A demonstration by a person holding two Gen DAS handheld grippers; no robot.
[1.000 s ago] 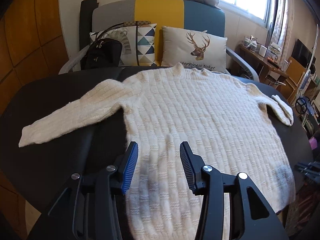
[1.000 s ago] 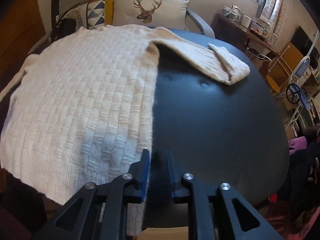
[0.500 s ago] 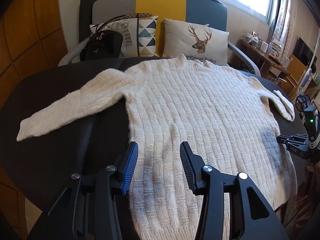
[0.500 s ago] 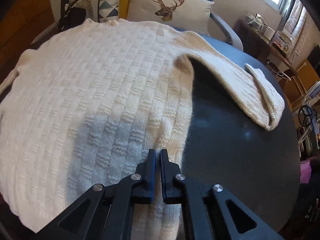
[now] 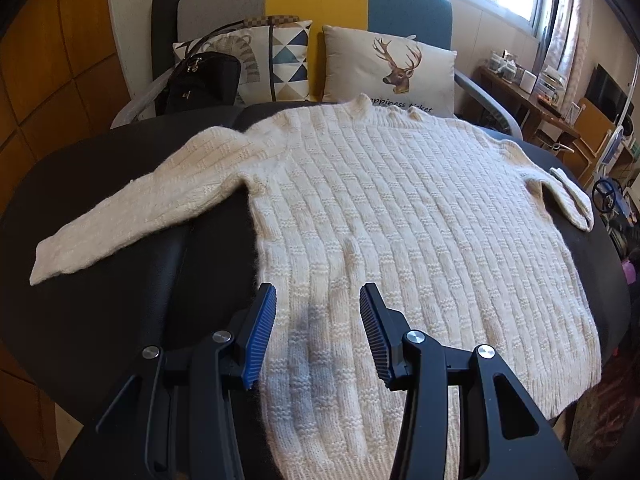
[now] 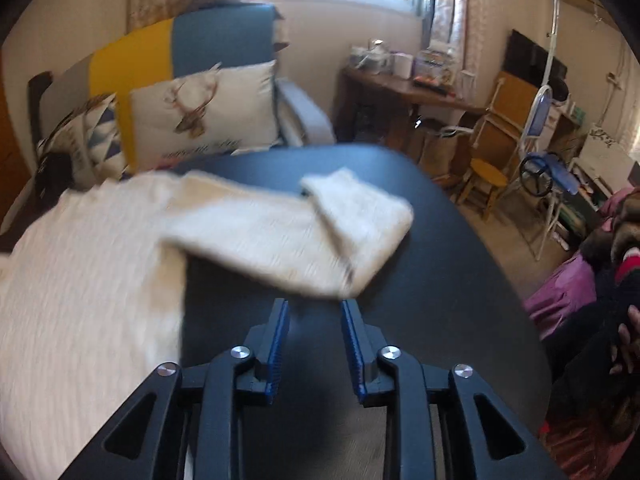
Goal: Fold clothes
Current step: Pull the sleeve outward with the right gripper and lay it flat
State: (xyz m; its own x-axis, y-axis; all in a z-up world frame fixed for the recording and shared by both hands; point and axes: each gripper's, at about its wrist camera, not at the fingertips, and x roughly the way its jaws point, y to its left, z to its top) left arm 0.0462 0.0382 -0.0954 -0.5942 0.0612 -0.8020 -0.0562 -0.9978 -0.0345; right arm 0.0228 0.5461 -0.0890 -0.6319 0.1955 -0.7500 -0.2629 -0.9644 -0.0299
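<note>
A cream knit sweater point(image 5: 400, 240) lies spread flat on the dark round counter point(image 5: 100, 280), collar toward the sofa point(image 5: 316, 4) with its deer cushion point(image 5: 394, 68). One sleeve point(image 5: 132, 212) stretches out straight over the counter; the other sleeve point(image 6: 304, 236) lies with its cuff folded back on itself. The left gripper point(image 5: 318, 332) hangs over the sweater's lower hem, jaws apart with nothing clamped. The right gripper point(image 6: 315, 340) sits above bare counter just short of the folded sleeve, its jaws opening and empty.
</note>
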